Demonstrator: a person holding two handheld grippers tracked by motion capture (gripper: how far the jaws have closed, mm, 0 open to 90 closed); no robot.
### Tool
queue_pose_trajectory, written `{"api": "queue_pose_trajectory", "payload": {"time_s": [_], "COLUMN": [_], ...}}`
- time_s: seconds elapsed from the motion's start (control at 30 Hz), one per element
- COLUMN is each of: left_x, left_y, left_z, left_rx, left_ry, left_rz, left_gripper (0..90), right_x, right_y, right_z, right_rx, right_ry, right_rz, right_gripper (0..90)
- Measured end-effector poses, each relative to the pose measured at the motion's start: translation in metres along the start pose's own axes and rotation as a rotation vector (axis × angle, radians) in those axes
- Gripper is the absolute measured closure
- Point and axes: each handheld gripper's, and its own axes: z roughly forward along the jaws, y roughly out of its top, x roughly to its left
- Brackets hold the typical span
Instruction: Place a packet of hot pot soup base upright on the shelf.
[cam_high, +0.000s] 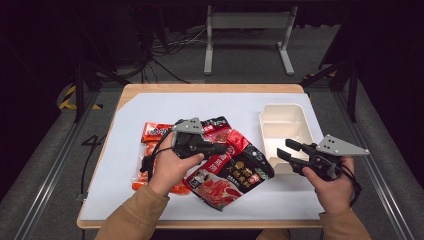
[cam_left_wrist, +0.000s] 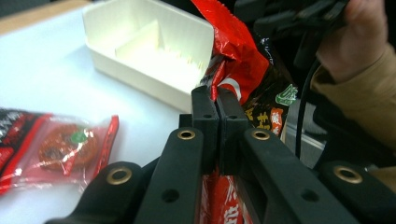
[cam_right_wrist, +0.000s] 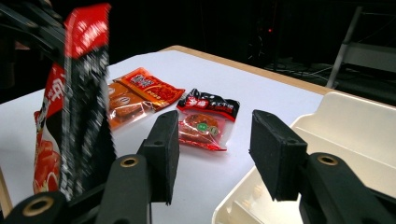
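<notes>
Left tool (cam_high: 220, 148) clamps the red snack bag (cam_high: 235, 172) just left of the tray (cam_high: 280, 117); right tool (cam_high: 286, 151) half-open, empty, beside it

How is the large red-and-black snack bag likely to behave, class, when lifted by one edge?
Probably floppy: the large bag hangs limp and creased from the left tongs. Its glossy film may be slippery. It seems light, since a thin pinch holds it.

— Position of the large packet (cam_high: 235, 172)?

— Clamped in my left gripper (cam_high: 220, 148), lifted over the table's (cam_high: 150, 95) middle; two small packets behind it, one (cam_high: 159, 131) to the left, one (cam_right_wrist: 205, 122) nearer the tray (cam_high: 285, 111); the tray sits at right; my right gripper (cam_high: 287, 152) hangs before it, jaws apart, holding nothing.
</notes>
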Motion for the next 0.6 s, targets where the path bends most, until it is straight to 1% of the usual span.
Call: {"api": "queue_pose_trajectory", "payload": {"time_s": [0.13, 0.17, 0.2, 0.23, 0.27, 0.33, 0.43, 0.53, 0.6], "left_x": [-0.004, -0.006, -0.007, -0.009, -0.009, -0.011, -0.012, -0.014, -0.013], "left_y": [0.001, 0.002, 0.002, 0.001, 0.001, 0.0, -0.003, -0.007, -0.01], "left_z": [-0.01, -0.013, -0.014, -0.017, -0.019, -0.023, -0.028, -0.032, -0.035], "left_rx": [-0.058, -0.075, -0.082, -0.101, -0.109, -0.137, -0.17, -0.2, -0.209], "left_ry": [0.027, 0.044, 0.055, 0.077, 0.094, 0.143, 0.201, 0.233, 0.235], "left_rz": [0.01, 0.019, 0.024, 0.033, 0.041, 0.057, 0.081, 0.076, 0.071], "left_gripper": [88.9, 89.0, 89.0, 89.0, 89.0, 89.0, 89.0, 89.0, 88.9], "right_x": [0.0, 0.001, 0.001, 0.001, 0.002, 0.003, 0.006, 0.009, 0.012], "right_y": [0.0, 0.0, 0.0, 0.0, 0.0, 0.001, 0.002, 0.003, 0.003], "right_z": [0.0, 0.0, 0.0, 0.001, 0.001, 0.002, 0.004, 0.006, 0.007], "right_rx": [0.001, 0.003, 0.003, 0.004, 0.009, 0.014, 0.018, 0.018, 0.008], "right_ry": [-0.001, 0.0, 0.004, 0.004, 0.008, 0.019, 0.027, 0.039, 0.048], "right_rz": [-0.002, 0.0, -0.001, 0.0, 0.001, 0.005, 0.002, -0.005, 0.003], "right_gripper": [53.3, 53.2, 53.2, 53.1, 52.9, 52.2, 50.6, 49.6, 48.9]}}
